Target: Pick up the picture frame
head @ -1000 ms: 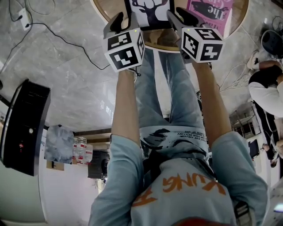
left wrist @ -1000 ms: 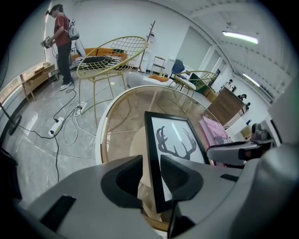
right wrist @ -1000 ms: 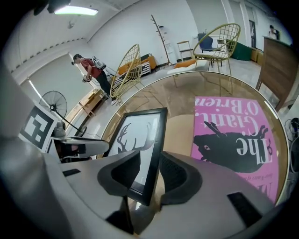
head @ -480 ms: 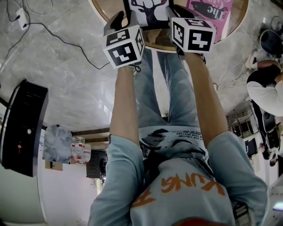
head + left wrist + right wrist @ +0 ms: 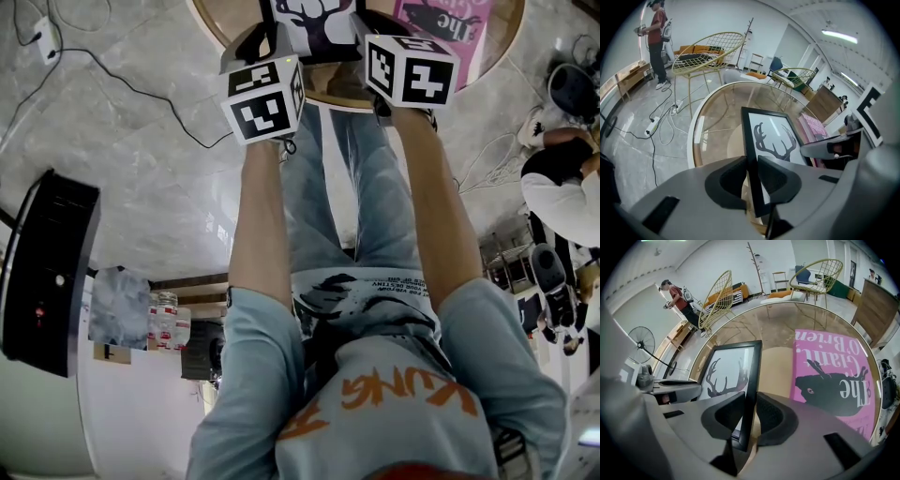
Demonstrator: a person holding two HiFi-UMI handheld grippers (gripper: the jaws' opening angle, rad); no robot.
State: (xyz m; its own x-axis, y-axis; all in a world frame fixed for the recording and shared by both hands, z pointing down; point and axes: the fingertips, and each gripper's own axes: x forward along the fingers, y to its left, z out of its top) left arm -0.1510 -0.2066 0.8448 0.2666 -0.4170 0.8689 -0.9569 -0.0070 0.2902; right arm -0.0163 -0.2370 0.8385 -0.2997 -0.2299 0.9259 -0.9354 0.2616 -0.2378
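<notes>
Moved since earlier: in the head view the right gripper (image 5: 370, 33) and its marker cube (image 5: 412, 70) sit closer in against the black rectangular picture frame with a deer-antler print (image 5: 314, 23) than a second ago. The left gripper (image 5: 267, 42) has hardly shifted. Both pairs of jaws have just been closing, each with a border of the frame between them.
Left gripper: clamped on the frame's left border. Its dark pads (image 5: 729, 180) meet the border, one on each side.
Right gripper: clamped on the frame's right border near the frame's near corner, pads pressing from both sides.
Jaw width: narrow on both, only as far apart as the border is thick.
Picture frame: toward the near edge of the round glass tabletop (image 5: 695, 138), spanned by the two grippers. Whether its back rests on the glass cannot be told.
Pink book: a flat pink paperback with a black animal on its cover (image 5: 829, 376), just right of the frame toward the tabletop's right edge, with a strip of bare top between them.
Count: two grippers, one frame, one book, one table, two gold wire chairs (image 5: 710, 49), one standing person in a red top (image 5: 657, 33).
Only in the head view: both marker cubes together, and the holder's forearms and jeans.
Only in the left gripper view: the right gripper's jaw seen from the side beyond the frame, and floor cables (image 5: 661, 124).
Only in the right gripper view: most of the book's cover, and a standing fan (image 5: 642, 341).
</notes>
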